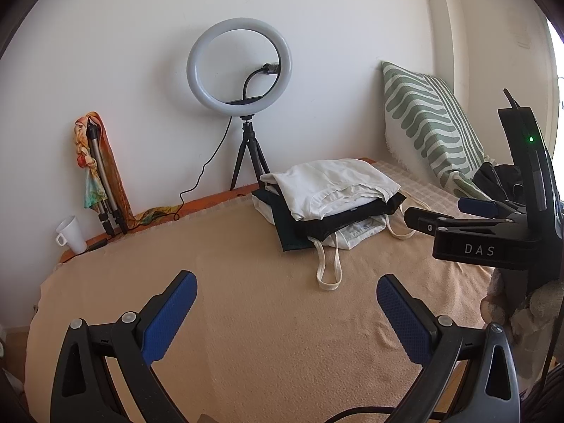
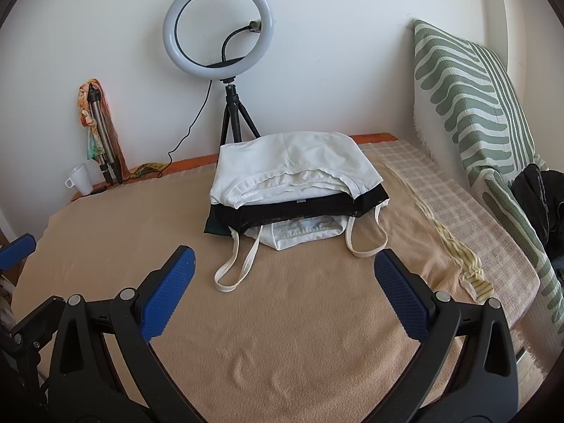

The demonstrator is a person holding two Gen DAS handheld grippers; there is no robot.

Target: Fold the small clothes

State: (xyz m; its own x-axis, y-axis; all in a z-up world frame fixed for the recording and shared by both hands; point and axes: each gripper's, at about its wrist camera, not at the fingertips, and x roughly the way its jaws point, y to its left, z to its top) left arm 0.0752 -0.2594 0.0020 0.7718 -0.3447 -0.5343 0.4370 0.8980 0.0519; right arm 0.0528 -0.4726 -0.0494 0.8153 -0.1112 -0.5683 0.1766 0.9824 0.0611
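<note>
A stack of folded clothes [image 1: 328,201] lies on the peach blanket [image 1: 246,317]: a white garment [image 2: 296,172] on top, a black one [image 2: 299,211] under it, a white strapped top [image 2: 303,234] at the bottom with its straps [image 2: 236,268] trailing forward. My left gripper [image 1: 285,303] is open and empty, short of the stack. My right gripper [image 2: 283,282] is open and empty, just short of the straps; it also shows at the right of the left wrist view [image 1: 454,215]. A striped yellow cloth [image 2: 458,257] lies to the right of the stack.
A ring light on a tripod [image 2: 218,24] stands behind the stack by the wall. A white cup [image 2: 79,178] and a folded tripod with a scarf [image 2: 100,130] are at the back left. A green-striped pillow [image 2: 469,95] leans at the right, dark clothes [image 2: 543,201] beside it.
</note>
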